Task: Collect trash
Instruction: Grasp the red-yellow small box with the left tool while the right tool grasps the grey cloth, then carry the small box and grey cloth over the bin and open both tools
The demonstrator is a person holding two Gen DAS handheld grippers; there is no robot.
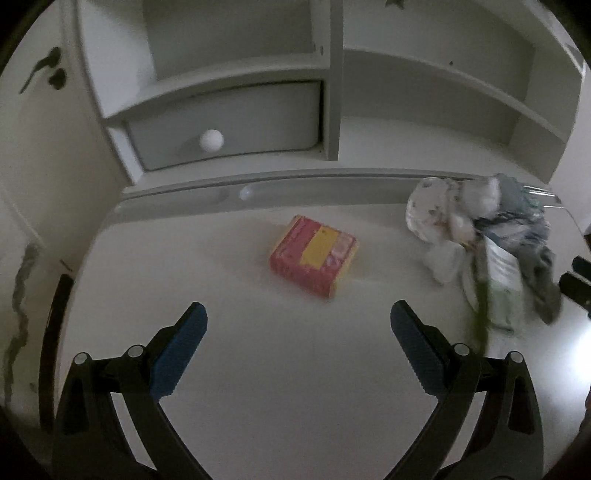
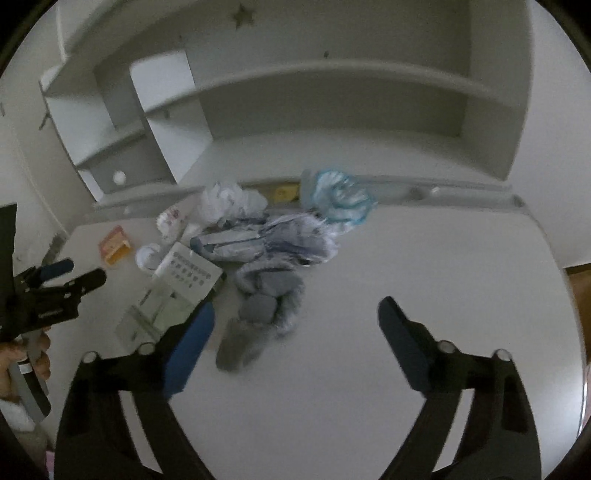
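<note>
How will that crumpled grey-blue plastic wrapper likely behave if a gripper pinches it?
The grey-blue wrapper looks thin and crumpled, so it should be floppy and light, probably sagging when lifted. It touches the printed box, so pulling may drag that along.

Probably a home: white desk with shelves.

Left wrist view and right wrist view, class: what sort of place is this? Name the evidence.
Probably a child's bedroom or study corner at home: a white desk with built-in white shelving, a small drawer with a round white knob, and a star sticker on the wall.
</note>
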